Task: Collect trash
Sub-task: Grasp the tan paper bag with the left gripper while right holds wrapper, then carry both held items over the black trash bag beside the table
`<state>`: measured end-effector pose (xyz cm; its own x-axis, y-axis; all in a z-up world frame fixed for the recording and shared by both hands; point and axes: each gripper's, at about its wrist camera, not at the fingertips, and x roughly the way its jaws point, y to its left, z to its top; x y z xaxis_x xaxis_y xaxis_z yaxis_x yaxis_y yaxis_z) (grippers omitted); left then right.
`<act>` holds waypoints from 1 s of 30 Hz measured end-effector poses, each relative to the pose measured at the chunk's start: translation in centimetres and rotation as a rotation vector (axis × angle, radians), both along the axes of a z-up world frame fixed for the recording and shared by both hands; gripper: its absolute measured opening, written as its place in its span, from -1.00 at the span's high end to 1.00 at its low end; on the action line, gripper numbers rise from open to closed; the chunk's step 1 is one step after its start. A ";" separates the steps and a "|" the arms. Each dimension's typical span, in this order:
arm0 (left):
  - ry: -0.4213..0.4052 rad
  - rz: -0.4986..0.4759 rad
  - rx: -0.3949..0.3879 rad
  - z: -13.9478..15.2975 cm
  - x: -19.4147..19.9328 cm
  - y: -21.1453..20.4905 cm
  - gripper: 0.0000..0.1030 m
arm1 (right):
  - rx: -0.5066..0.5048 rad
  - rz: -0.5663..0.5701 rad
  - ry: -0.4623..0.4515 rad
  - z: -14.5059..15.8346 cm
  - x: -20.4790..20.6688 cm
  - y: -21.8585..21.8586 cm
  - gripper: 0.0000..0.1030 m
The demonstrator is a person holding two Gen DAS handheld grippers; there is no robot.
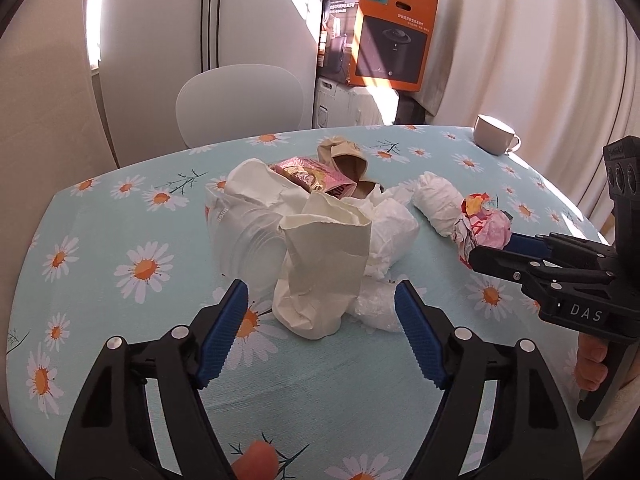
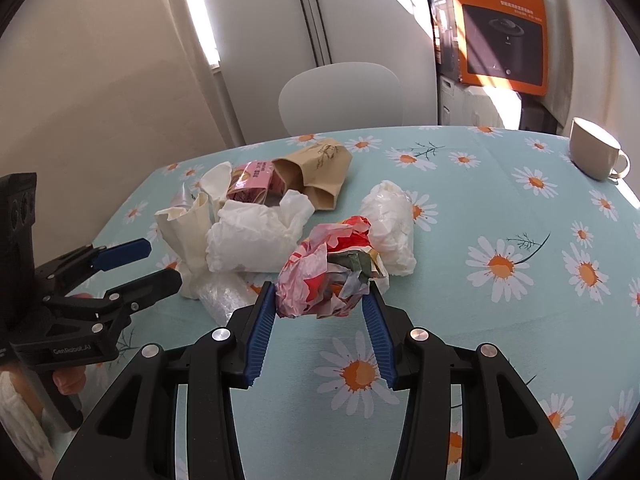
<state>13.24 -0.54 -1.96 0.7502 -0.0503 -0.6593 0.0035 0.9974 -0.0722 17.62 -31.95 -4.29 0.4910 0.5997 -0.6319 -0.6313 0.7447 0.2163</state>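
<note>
A heap of trash lies mid-table: a cream paper bag [image 1: 326, 258], white plastic bags [image 1: 244, 220], a pink snack packet [image 1: 316, 178], a brown paper bag [image 1: 348, 160] and a white crumpled wad [image 1: 438, 202]. My left gripper [image 1: 322, 308] is open, its blue pads either side of the cream bag's base. My right gripper [image 2: 322, 300] is shut on a crumpled red-and-pink wrapper [image 2: 332, 268], held beside the white wad [image 2: 390, 228]. The right gripper also shows in the left wrist view [image 1: 486, 250], and the left gripper shows in the right wrist view [image 2: 156, 262].
The table wears a light blue daisy cloth [image 1: 120, 240]. A beige cup [image 1: 494, 134] stands at its far right corner. A white chair [image 1: 240, 106] is behind the table. An orange Philips box [image 1: 390, 36] sits on stacked items by the curtain.
</note>
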 end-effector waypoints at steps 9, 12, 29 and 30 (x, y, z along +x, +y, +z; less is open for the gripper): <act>0.047 -0.036 -0.036 -0.5 2.3 0.3 0.16 | 0.010 -0.020 -0.013 0.2 0.2 -0.6 0.19; 0.032 -0.064 -0.018 -0.3 1.9 -0.1 0.16 | 0.020 -0.017 -0.011 0.3 0.3 -0.7 0.19; -0.037 -0.085 0.021 2.9 -5.5 0.9 0.16 | 0.086 0.011 -0.080 1.6 -2.9 -1.5 0.19; -0.035 -0.091 0.030 2.9 -6.1 0.9 0.17 | 0.087 0.002 -0.080 1.6 -3.3 -1.7 0.19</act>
<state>7.19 0.32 0.96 0.7658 -0.1002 -0.6352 0.0965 0.9945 -0.0406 14.36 -33.64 -2.69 0.5364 0.6518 -0.5362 -0.6510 0.7238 0.2287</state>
